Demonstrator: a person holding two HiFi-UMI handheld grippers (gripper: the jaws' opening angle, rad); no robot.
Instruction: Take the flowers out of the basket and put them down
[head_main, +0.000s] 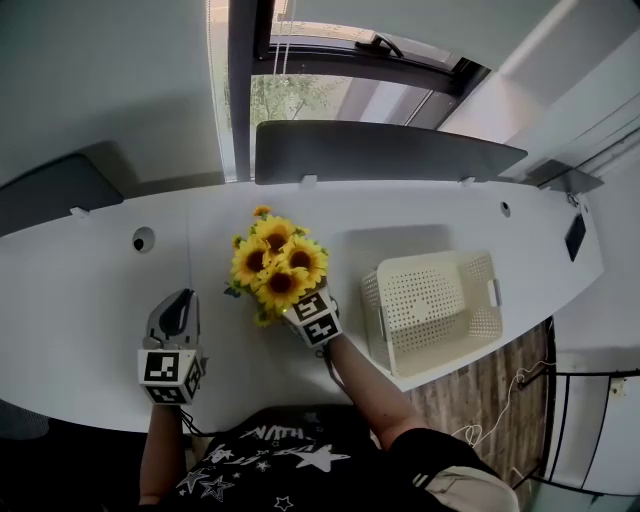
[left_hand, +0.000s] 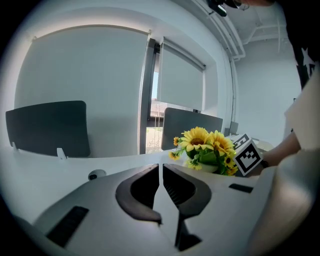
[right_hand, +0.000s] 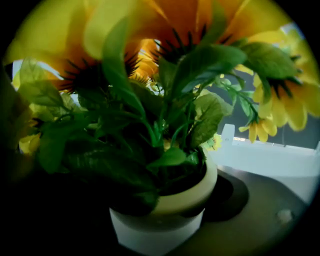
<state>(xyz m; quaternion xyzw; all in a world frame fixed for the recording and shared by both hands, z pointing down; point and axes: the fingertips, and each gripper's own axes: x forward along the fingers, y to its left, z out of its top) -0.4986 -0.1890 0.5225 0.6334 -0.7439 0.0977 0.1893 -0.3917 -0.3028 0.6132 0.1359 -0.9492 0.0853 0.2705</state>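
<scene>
Holding the flowers (head_main: 275, 262) upright just left of the basket (head_main: 430, 262), already out of it, with right gripper (head_main: 305, 312) clamped on their white pot (right_hand: 165, 225), seemingly for a level set-down. Farther left of the basket, left gripper (head_main: 178, 308) idle, jaws together, empty.

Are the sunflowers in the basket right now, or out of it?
Out. The sunflowers are left of the white basket, over the table; the basket's inside looks empty.

Yellow sunflowers (head_main: 275, 262) stand upright in a white pot (right_hand: 165, 220), left of the perforated white basket (head_main: 430, 305).
</scene>
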